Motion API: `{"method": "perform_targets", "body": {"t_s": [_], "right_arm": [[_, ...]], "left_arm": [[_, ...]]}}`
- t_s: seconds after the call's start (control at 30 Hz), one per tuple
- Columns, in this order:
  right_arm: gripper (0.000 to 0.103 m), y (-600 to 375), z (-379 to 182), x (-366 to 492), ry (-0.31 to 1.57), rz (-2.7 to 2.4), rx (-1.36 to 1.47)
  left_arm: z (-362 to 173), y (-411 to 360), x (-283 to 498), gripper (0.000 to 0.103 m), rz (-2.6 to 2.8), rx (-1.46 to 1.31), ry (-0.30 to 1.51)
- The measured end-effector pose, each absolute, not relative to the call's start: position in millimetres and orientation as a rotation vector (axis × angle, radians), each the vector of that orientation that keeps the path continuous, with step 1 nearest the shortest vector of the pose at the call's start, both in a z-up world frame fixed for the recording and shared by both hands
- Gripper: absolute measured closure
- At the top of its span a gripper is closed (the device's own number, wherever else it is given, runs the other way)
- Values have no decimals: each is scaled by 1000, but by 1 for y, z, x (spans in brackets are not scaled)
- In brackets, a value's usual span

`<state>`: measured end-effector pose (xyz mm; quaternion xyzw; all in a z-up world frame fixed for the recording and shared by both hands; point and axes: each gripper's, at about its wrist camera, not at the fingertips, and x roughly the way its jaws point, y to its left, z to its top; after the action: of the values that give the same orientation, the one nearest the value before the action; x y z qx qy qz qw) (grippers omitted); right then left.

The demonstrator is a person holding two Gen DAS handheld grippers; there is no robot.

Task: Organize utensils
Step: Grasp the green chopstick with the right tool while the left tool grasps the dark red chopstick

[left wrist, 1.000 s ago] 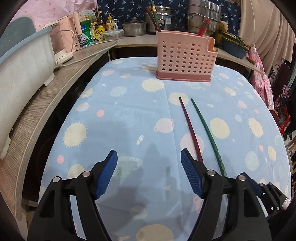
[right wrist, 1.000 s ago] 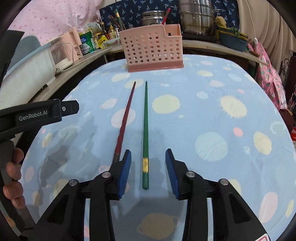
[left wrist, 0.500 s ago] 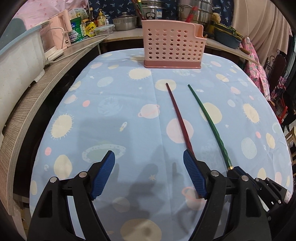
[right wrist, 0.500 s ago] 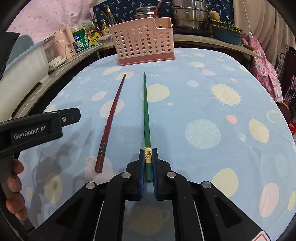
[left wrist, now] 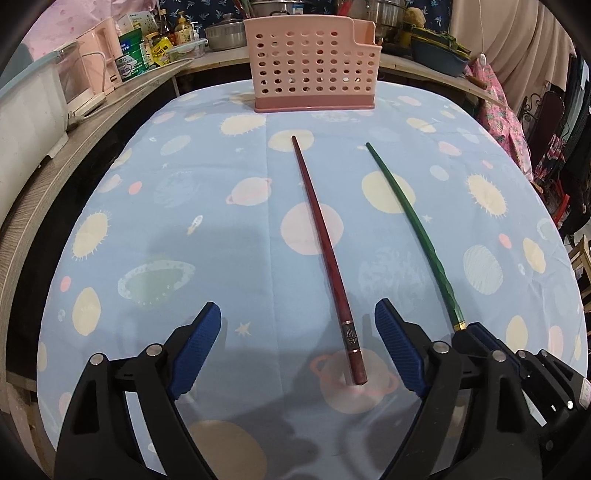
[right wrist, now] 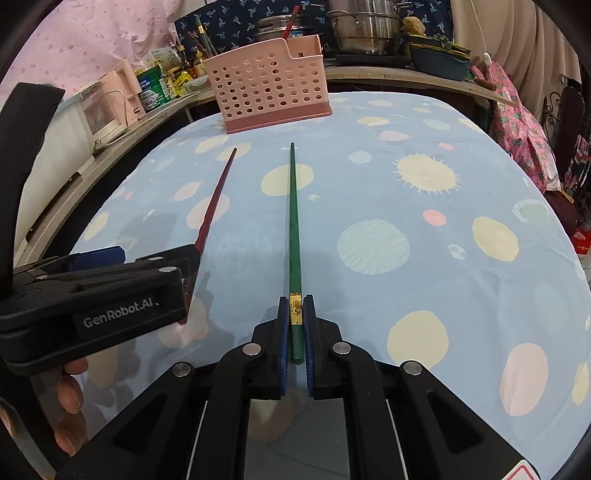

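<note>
A dark red chopstick [left wrist: 325, 251] and a green chopstick [left wrist: 413, 229] lie side by side on the planet-print tablecloth [left wrist: 207, 206], pointing toward a pink perforated utensil basket [left wrist: 314, 70] at the far edge. My left gripper [left wrist: 299, 343] straddles the thick end of the red chopstick, jaws still opening, pads not touching it. My right gripper [right wrist: 295, 325] is shut on the green chopstick [right wrist: 293, 229] at its gold band. The left gripper's body [right wrist: 92, 295] hides the near end of the red chopstick [right wrist: 216, 195] in the right wrist view.
A wooden counter [left wrist: 74, 140] curves along the left with a white tub [left wrist: 26, 107], a pink appliance and tins. Steel pots [right wrist: 364, 26] stand behind the basket. Pink floral cloth [right wrist: 524, 125] hangs at the right. A hand [right wrist: 70, 402] holds the left gripper.
My right gripper closed on the green chopstick's thick end. My left gripper moved right and down until the red chopstick's end lay between its widening jaws.
</note>
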<state>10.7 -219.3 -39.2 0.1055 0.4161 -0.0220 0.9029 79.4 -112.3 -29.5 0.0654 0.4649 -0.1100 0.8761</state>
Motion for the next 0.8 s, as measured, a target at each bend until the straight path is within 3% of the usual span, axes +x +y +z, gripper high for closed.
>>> {"method": "perform_targets", "body": {"t_s": [0.13,0.23,0.33,0.43,0.57,0.67,0.8], "right_arm": [[96,-220,-39,9,857,-41,221],[96,-221,-39,9,855,-37,225],[96,-221,-39,8,856,-37,221],[96,-221,-39,9,856,-36,219],[96,-220,-39,8,856,-36,214],[96,-220,-39,8,855,-37,216],[96,-218,-39,8,852,-37,215]], "left_arm": [[-34,-113,80,24,-219,142,980],[-41,-112,83,37,-222,138,1016],[-41,-110,82,40,-226,130,1013],[-41,-109,80,51,-233,130,1009],[-39,-105,79,78,-240,119,1011],[-39,-102,79,93,-247,113,1017],[-38,-99,79,96,-257,103,1025]]}}
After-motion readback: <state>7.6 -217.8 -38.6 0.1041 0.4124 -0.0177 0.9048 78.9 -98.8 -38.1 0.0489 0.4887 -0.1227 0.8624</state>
